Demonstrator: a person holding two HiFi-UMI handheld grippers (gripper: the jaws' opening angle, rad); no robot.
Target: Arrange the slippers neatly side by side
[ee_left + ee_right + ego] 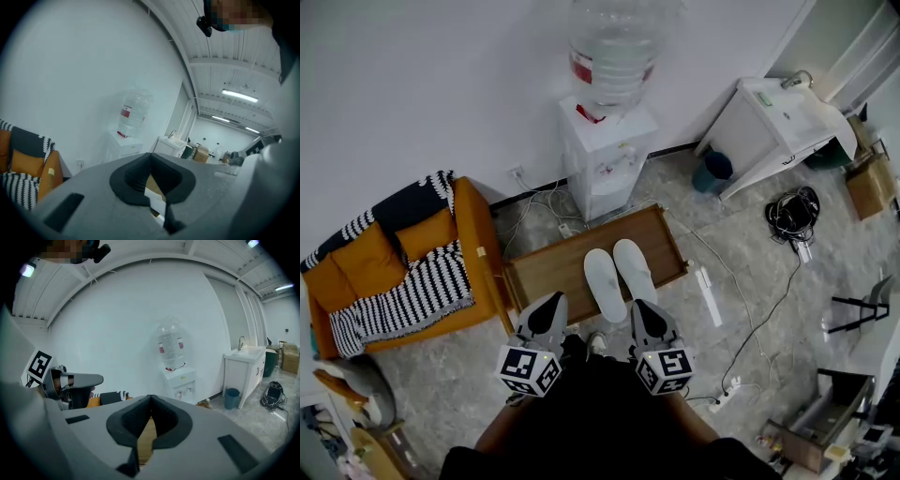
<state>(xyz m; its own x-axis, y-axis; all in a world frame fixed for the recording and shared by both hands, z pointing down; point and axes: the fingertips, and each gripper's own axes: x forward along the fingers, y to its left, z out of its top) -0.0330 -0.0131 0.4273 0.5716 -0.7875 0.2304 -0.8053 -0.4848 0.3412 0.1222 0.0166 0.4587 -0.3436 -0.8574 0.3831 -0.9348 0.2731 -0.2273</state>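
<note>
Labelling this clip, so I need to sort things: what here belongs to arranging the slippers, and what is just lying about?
Job: left slipper, right slipper, wooden tray under them, left hand-held gripper, right hand-held gripper.
Lying about: water dispenser, orange sofa, blue bin, power strip.

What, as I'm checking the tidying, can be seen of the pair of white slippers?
The white slippers are two plain, smooth, soft-looking ovals without visible markings. They lie flat, side by side, long edges almost touching. Both rest on the wooden tray in front of the water dispenser, the right one set slightly nearer to it. Nothing grips them.
</note>
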